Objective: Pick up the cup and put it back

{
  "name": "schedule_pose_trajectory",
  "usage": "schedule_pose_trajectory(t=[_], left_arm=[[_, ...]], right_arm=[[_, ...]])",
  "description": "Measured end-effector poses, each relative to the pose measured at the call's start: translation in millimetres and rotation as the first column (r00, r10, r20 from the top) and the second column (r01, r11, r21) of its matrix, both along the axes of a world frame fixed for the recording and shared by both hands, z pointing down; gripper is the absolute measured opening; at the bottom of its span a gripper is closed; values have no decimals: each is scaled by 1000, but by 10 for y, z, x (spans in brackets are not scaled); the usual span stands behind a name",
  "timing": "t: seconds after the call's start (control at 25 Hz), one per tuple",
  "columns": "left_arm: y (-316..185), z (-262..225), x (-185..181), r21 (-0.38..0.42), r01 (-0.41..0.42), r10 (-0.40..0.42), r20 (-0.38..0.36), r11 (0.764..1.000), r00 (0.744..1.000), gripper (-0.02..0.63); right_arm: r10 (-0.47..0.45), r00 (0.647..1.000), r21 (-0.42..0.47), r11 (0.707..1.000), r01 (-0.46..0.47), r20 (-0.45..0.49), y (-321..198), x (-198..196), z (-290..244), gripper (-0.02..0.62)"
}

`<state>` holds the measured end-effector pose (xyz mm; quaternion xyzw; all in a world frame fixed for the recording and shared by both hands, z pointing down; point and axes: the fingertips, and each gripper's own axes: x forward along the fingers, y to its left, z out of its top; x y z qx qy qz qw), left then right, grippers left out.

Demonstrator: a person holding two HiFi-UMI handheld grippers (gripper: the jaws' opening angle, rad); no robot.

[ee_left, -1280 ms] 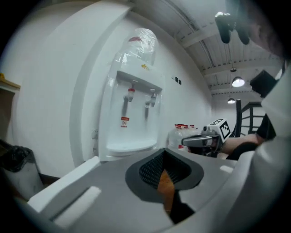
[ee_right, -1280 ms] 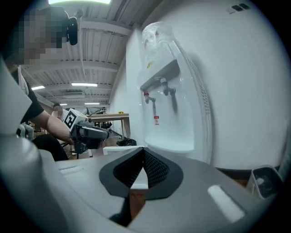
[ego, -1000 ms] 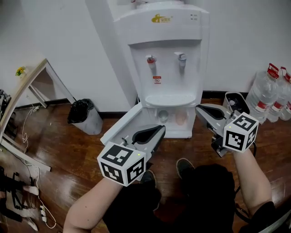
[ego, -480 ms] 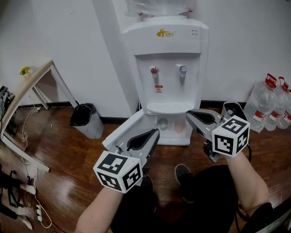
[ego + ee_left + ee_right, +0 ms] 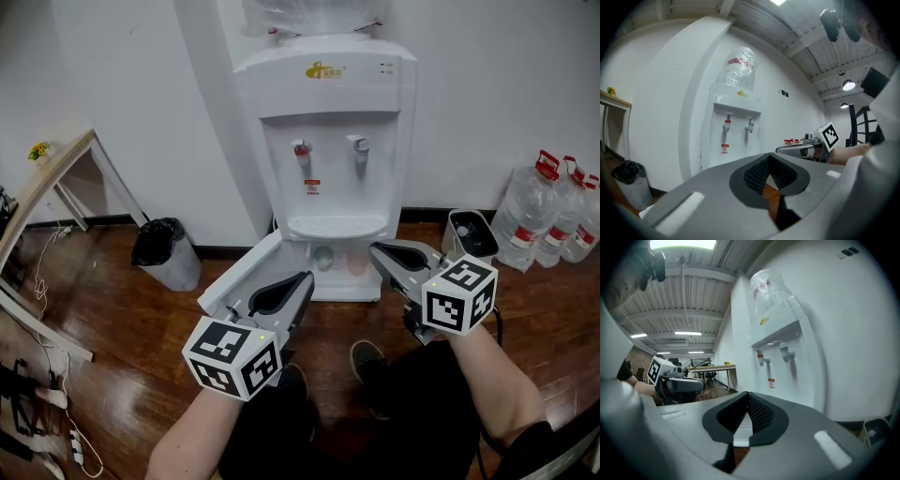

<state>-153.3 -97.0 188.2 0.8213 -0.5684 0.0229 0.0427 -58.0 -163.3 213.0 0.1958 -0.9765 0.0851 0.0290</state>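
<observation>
Two cups, a greyish cup (image 5: 323, 258) and a pinkish cup (image 5: 357, 262), stand in the open lower compartment of the white water dispenser (image 5: 323, 141). Its door (image 5: 236, 278) hangs open to the left. My left gripper (image 5: 305, 279) hovers in front of that door, short of the cups, tips together, nothing between them. My right gripper (image 5: 375, 249) hangs at the compartment's right, also shut and empty. In the left gripper view the jaws of the left gripper (image 5: 768, 158) meet, and only a thin slit shows floor. The right gripper (image 5: 747, 394) looks the same in its own view.
A bin lined with a black bag (image 5: 161, 251) stands left of the dispenser, and a wooden table (image 5: 47, 183) further left. Large water bottles (image 5: 553, 211) and a small white container (image 5: 468, 234) are at the right. The person's shoes (image 5: 366, 358) rest on the wooden floor.
The head view has shifted, so the dispenser sits a little further left and lower. Both grippers keep the same stance in front of it, jaws unchanged.
</observation>
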Motion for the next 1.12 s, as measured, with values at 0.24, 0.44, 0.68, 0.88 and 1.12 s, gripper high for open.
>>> schedule_pose_trajectory(t=[0.24,0.44,0.68,0.88,1.12], left_arm=[[-34,77,-127,-6,54,-54,-7,999,999,210],[-15,153,-161,-19,62,-62,20,998,998,210],[9,128,-152,-21,77,-76,30,997,997,210],[23,161,-222,-27,100,-99,41,995,994,210],[32,158,-216,-25,104,-103,44,994,994,210]], right_arm=[[-6,1000,-5,1000,6,-15,28,-2,36,2],[-23,999,13,1000,23,-42,91,-62,45,0],[-43,998,-14,999,42,-46,151,-31,56,0],[-39,998,-24,999,38,-44,122,-32,93,0],[-41,998,-13,999,40,-42,134,-25,73,0]])
